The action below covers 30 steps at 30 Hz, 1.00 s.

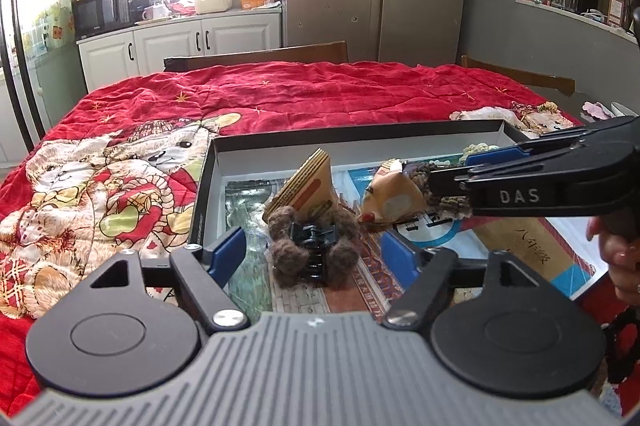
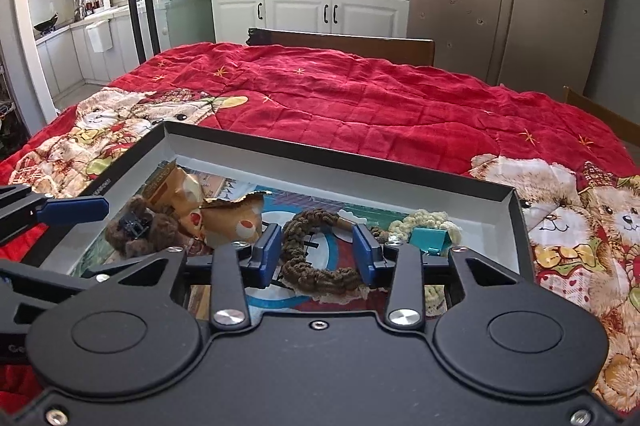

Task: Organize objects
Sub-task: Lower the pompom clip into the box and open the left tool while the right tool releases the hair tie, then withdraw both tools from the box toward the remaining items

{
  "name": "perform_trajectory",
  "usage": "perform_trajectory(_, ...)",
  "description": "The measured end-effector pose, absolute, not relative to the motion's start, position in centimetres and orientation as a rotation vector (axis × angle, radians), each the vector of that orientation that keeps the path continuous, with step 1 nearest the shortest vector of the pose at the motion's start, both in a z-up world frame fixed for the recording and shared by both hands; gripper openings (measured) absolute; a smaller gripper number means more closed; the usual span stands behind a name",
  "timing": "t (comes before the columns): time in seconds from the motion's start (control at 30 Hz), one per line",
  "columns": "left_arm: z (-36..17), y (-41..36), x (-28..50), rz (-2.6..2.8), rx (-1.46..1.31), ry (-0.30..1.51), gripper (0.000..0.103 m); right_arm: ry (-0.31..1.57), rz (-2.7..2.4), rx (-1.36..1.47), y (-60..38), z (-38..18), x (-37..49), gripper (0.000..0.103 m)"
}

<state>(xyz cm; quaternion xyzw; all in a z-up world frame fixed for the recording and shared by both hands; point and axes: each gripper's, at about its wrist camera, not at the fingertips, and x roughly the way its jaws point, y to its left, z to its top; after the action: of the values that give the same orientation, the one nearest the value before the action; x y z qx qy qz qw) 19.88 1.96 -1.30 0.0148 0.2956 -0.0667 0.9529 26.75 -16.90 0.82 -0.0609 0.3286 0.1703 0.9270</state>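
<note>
Right wrist view, teal clip (image 2: 430,239) in box (image 2: 328,162), unseen from left

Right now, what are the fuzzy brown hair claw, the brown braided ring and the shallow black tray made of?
Fuzzy brown hair claw: glossy black teeth, likely plastic, under matte plush tufts.
Brown braided ring: soft chenille-like yarn, judging by its nubby plaited loops.
Shallow black tray: probably cardboard; thin folded walls, matte white inside.
</note>
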Motion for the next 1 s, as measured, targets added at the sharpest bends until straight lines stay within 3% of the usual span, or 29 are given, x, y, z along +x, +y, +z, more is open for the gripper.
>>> perform_trajectory(1.0,2.9,0.0,14.6,-0.178,0.103,0.501,0.094,0.549,0.385,-0.082,-21.7,7.1,16.1,0.047)
